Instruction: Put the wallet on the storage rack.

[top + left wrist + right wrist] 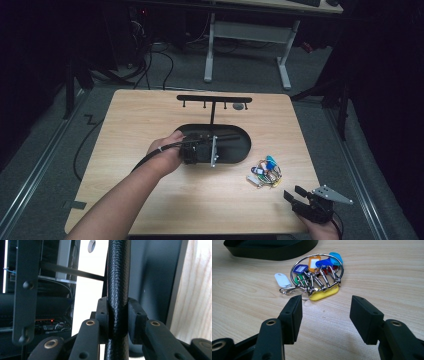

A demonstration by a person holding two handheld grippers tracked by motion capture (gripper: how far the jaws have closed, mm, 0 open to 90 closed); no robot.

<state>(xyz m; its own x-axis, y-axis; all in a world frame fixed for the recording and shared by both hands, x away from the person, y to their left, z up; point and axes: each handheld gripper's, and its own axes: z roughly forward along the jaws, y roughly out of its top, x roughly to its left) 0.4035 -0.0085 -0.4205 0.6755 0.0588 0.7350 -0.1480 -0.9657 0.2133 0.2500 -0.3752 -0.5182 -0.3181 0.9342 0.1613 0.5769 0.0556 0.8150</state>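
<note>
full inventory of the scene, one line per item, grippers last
Key rack stand: 1, black, T-shaped bar with hooks, far middle of table, upright on oval base.
Oval base: 1, black, table centre.
Key-tag bunch: 1 metal ring, tags white, blue, orange, green, yellow, red; right of the base.
Table: 1, light wood.
Desk frame: 1, white, beyond table.
Left gripper: black, shut on the base's rim.
Right gripper: black, open, facing the tags.

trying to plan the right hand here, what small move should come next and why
Probably ease the right gripper forward and down toward the key ring: its jaws stand open and short of the tags, while the left gripper is clamped on the stand's black rim, steadying it.
</note>
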